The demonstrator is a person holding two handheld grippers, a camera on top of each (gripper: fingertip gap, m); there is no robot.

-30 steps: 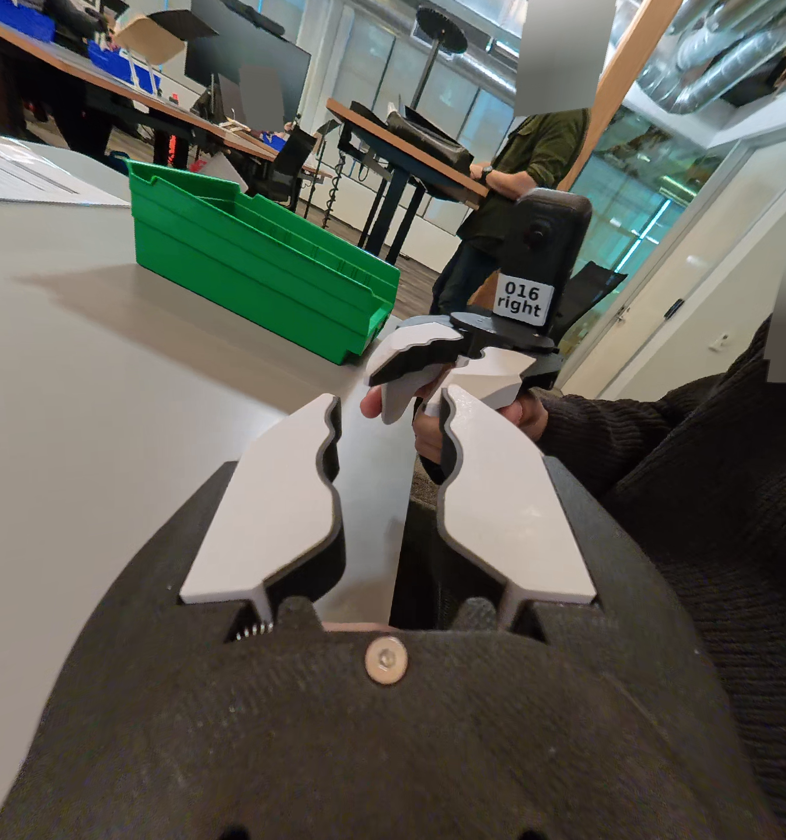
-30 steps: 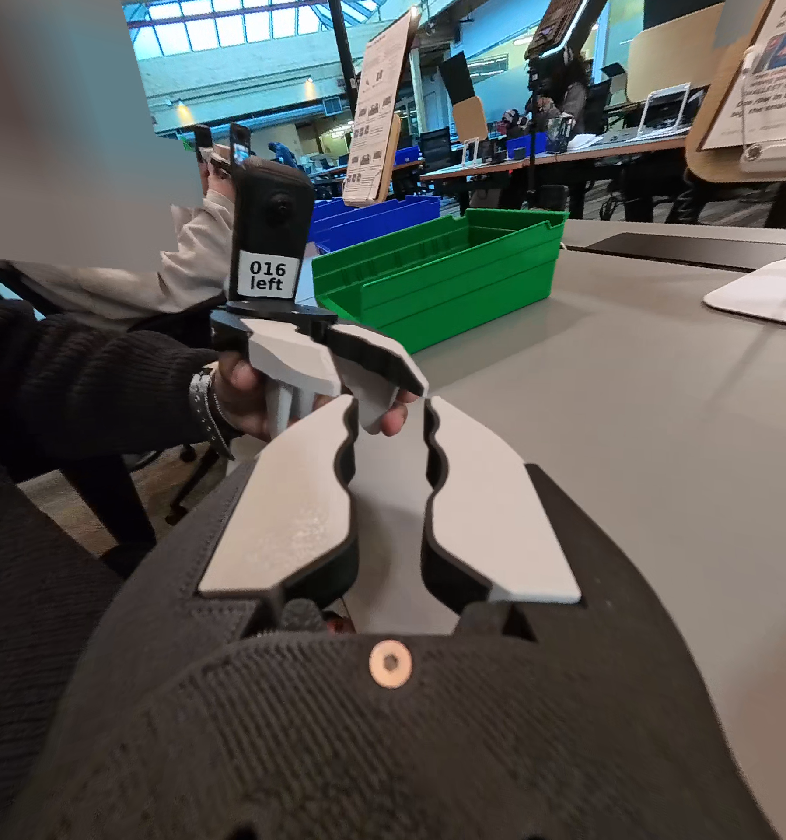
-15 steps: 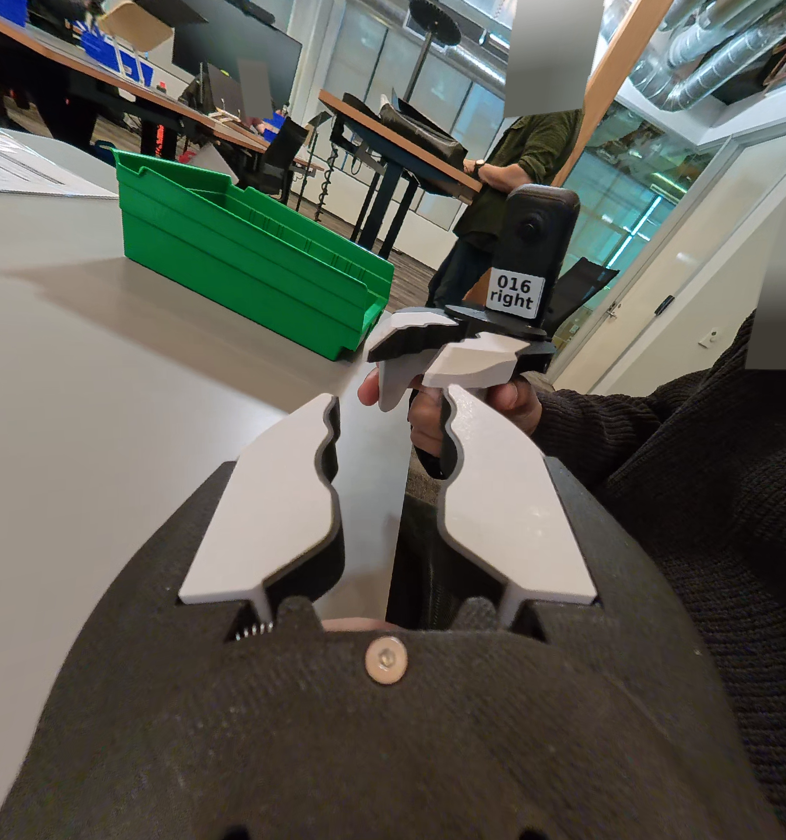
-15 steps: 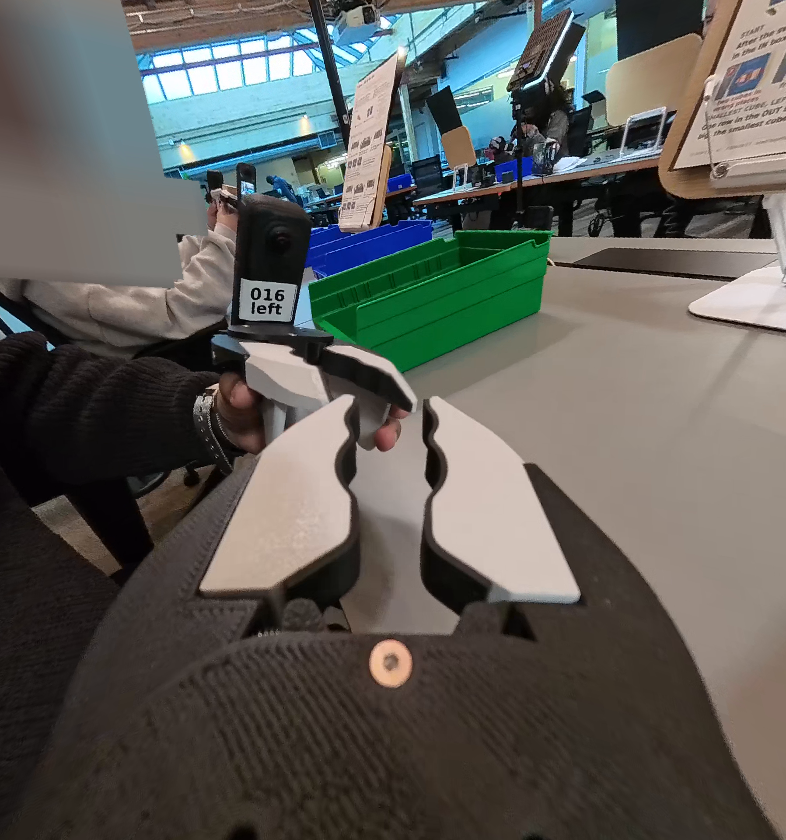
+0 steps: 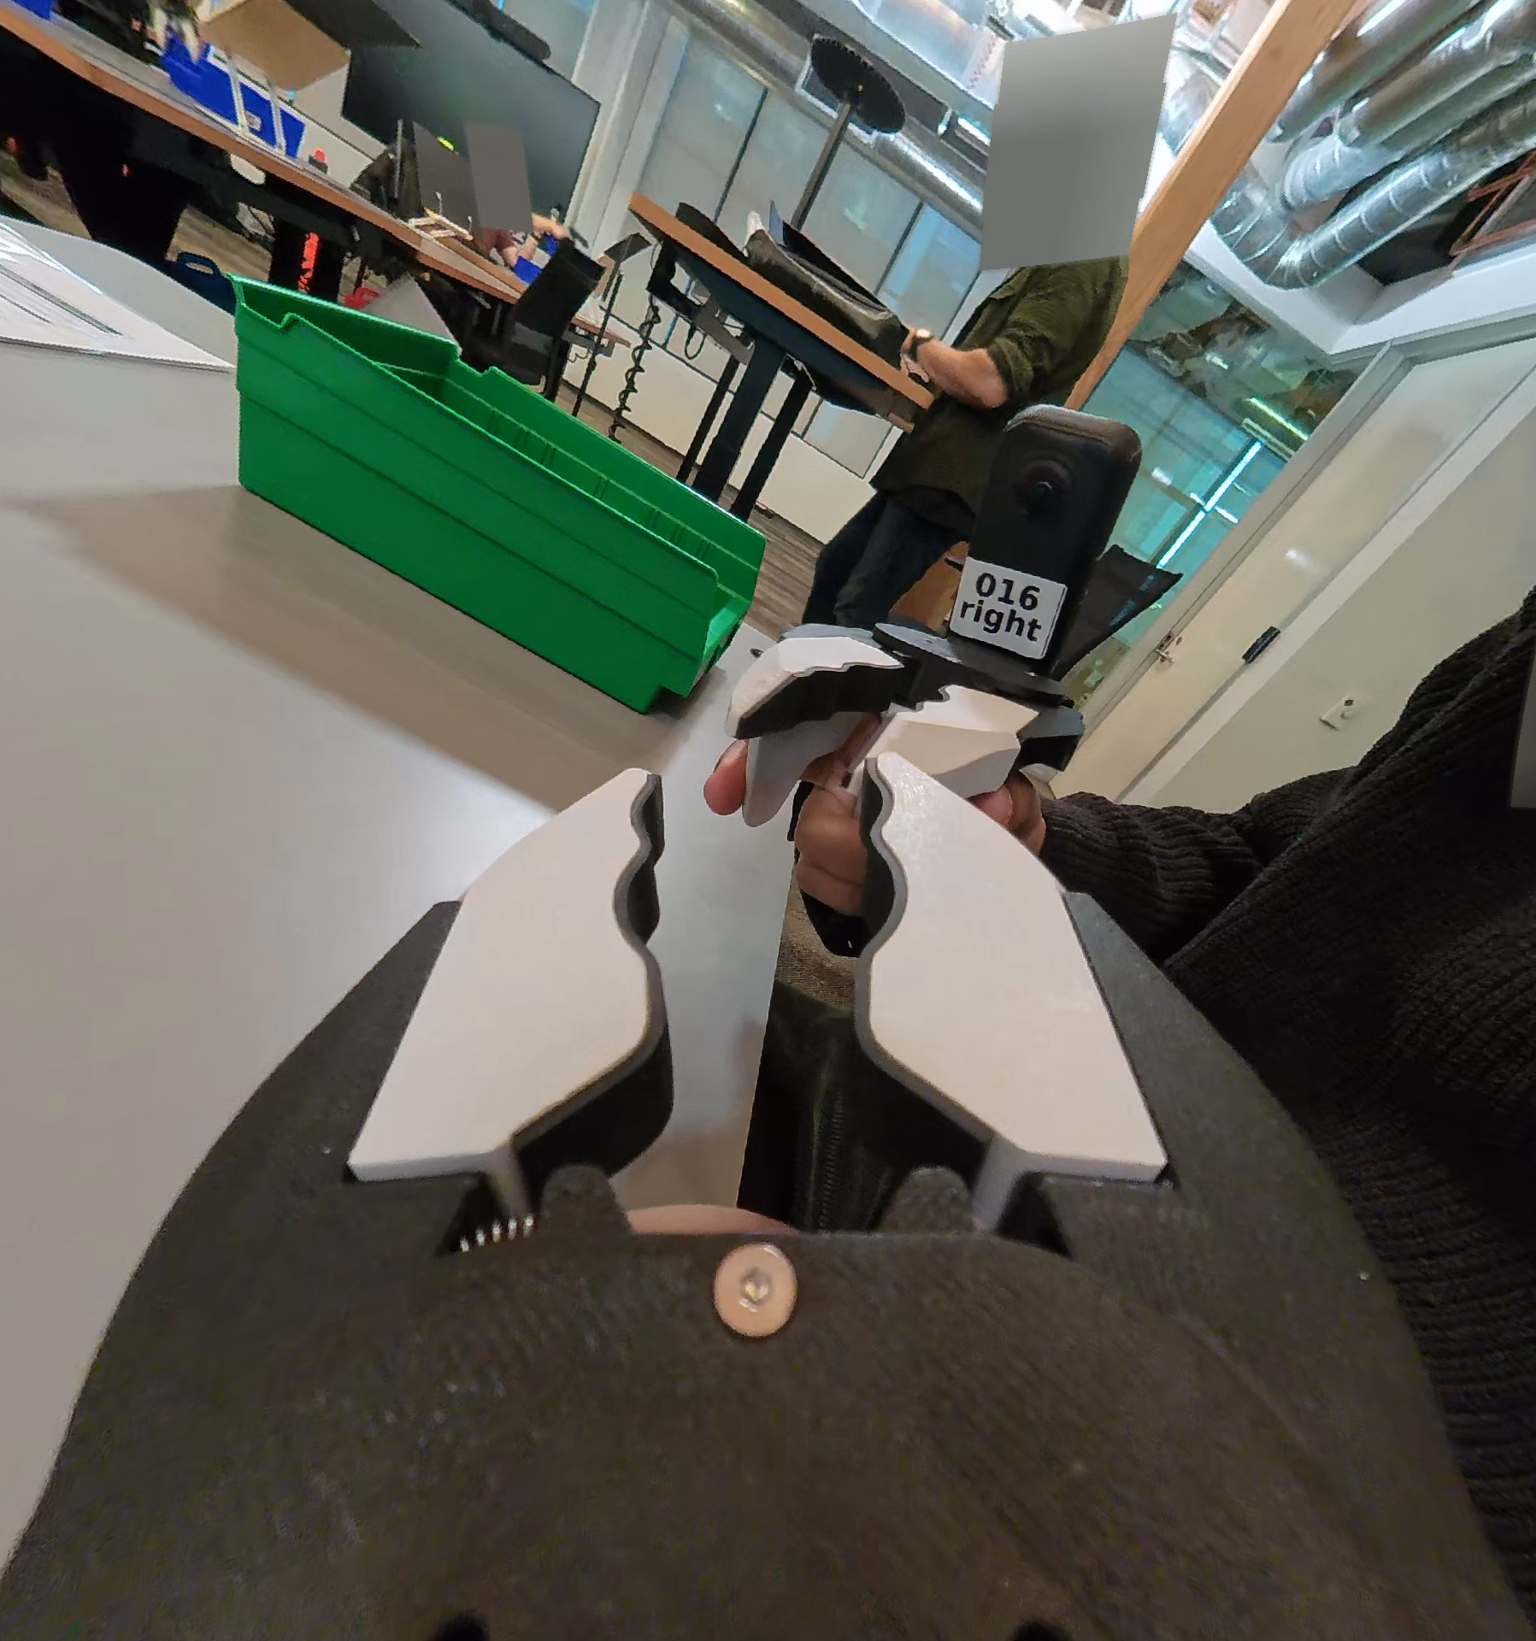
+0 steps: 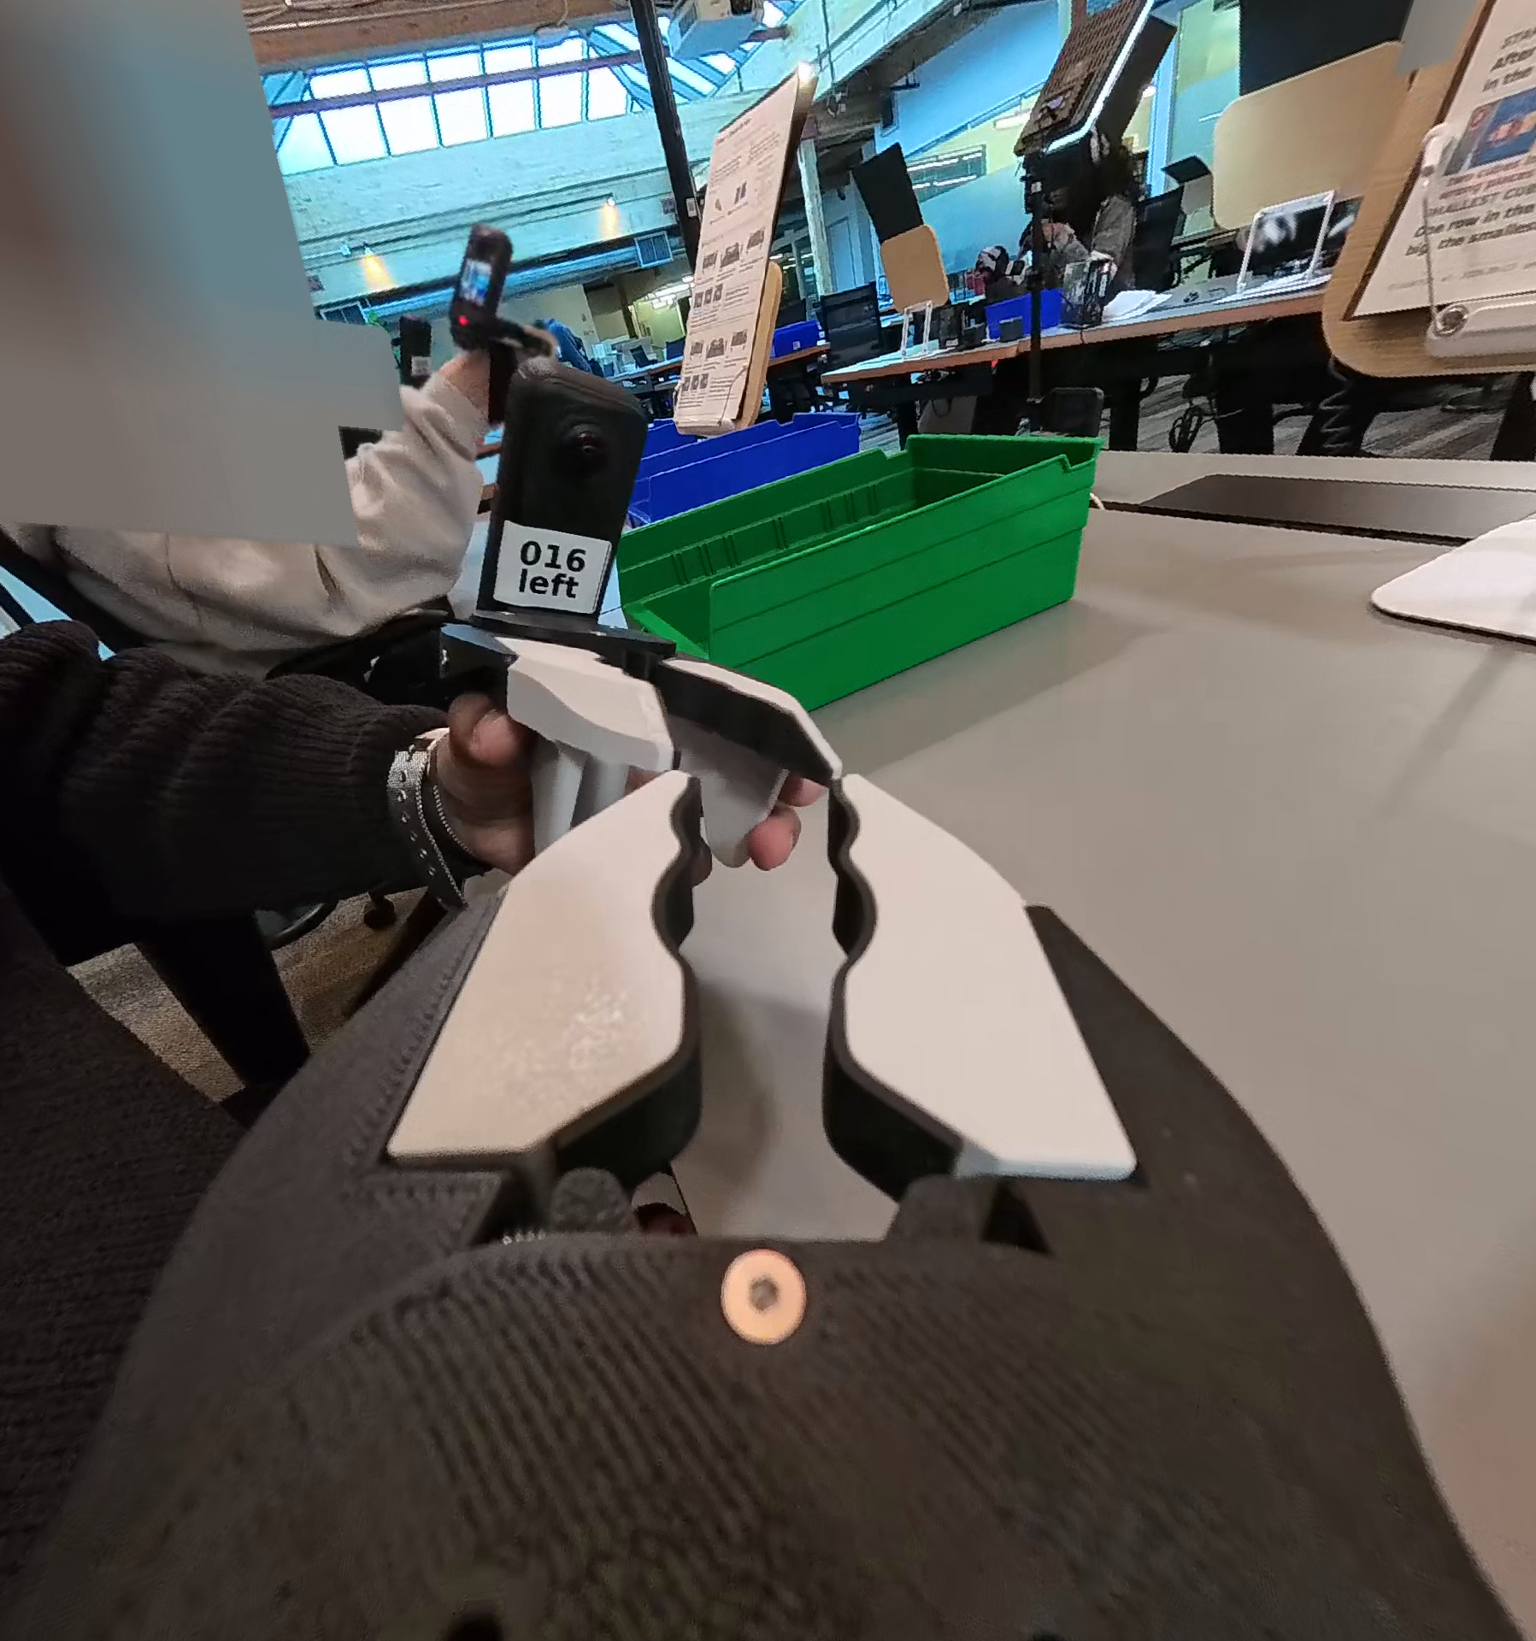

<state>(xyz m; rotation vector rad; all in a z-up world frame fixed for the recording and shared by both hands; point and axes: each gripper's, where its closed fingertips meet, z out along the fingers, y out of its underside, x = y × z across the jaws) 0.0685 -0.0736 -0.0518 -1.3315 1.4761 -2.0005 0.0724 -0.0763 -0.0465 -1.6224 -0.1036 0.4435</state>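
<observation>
Both grippers are held by hands in black knit sleeves over the near edge of a grey table [image 5: 169,799]. They face each other, tips close together. My left gripper [image 5: 764,781] is open and empty; the right gripper [image 5: 835,710] shows just beyond it. In the right wrist view my right gripper [image 6: 764,786] is open and empty, with the left gripper [image 6: 675,710] just ahead of its tips. A green plastic bin [image 5: 480,497] stands on the table behind them and also shows in the right wrist view [image 6: 862,568]. What lies inside it is hidden.
A white stand base [image 6: 1492,586] sits on the table at far right, with a sign board above. Blue bins [image 6: 746,462] lie behind the green one. A paper sheet [image 5: 18,302] lies far left. A person [image 5: 995,400] stands at a desk beyond; another sits nearby [image 6: 258,577].
Both views have shifted only slightly. The grippers stay open, empty and facing each other near the table edge.
</observation>
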